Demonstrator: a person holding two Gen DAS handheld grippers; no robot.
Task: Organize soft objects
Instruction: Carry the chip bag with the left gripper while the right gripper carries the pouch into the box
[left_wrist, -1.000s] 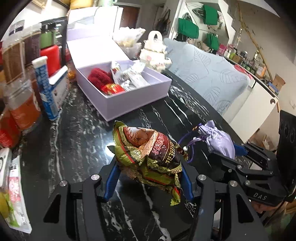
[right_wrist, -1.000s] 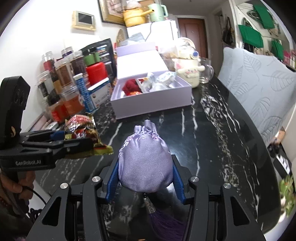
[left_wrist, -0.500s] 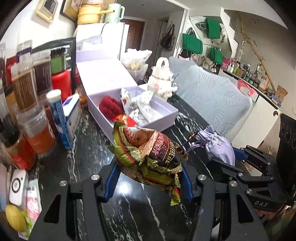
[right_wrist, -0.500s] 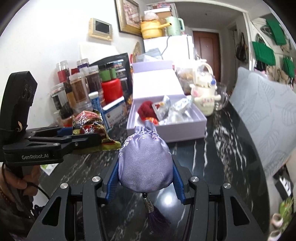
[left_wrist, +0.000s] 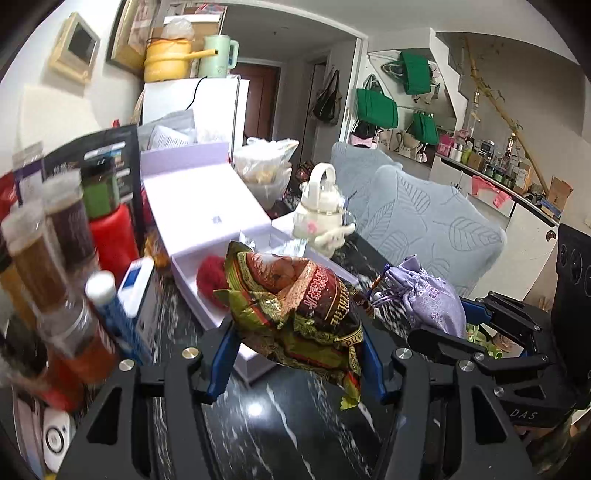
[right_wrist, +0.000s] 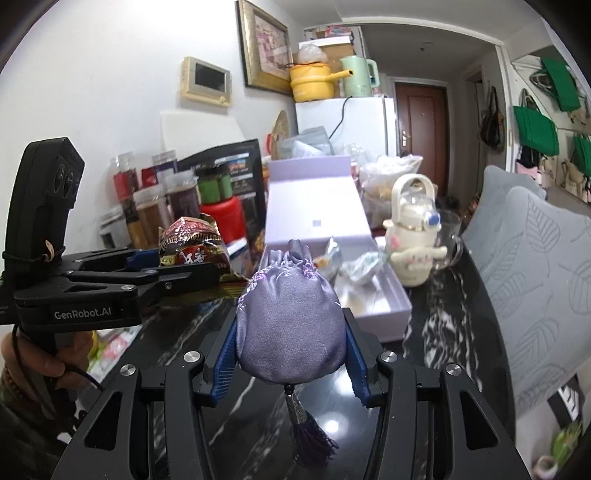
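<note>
Flanking lavender box (left_wrist: 207, 314), jars (left_wrist: 66, 236), white teapot (left_wrist: 323, 214), black table (left_wrist: 266, 424).

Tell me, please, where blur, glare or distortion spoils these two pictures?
Left wrist view: jars at left are smeared by motion blur, a lamp glares off the black table, and the snack bag stays sharp. Right wrist view: mostly crisp, purple pouch clear, glare on the tabletop, fisheye bends the door frame.

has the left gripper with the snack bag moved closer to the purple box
Yes. The left gripper and its snack bag now overlap the purple box front edge, nearer than before.
</note>
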